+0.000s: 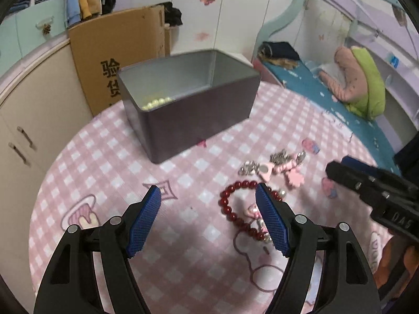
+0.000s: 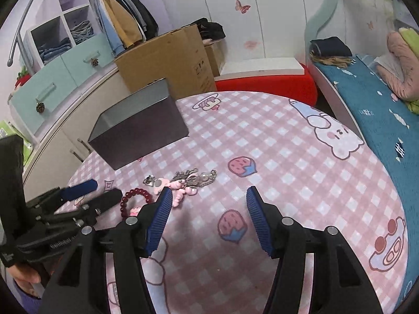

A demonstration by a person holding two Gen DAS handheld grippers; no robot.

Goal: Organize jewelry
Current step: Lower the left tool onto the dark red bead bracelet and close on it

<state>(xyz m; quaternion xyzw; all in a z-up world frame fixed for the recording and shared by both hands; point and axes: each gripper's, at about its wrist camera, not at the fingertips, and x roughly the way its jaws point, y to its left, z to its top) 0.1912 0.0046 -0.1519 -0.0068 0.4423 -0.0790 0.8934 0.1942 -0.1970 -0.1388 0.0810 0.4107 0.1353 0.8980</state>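
Centrally, a round tabletop (image 1: 110,141) under a pink-and-white checked cloth printed with cartoon strawberries and bears. Toward its far side, a rectangular grey box (image 1: 199,115), smooth-walled and open-topped, with a strand of cream pearls (image 1: 156,102) lying in one inner corner. Nearer, on the cloth: a bracelet of glossy round red beads (image 1: 230,204) laid in a ring, and just beyond it a tangle of silver chains with flat pink charms (image 1: 277,166). Left tongs (image 1: 208,219): black arms, ribbed blue pads, standing apart and empty above the cloth, the right pad overlapping the bracelet's ring in view. Right tongs (image 2: 209,217): same make, likewise apart and empty, beside the charm tangle.
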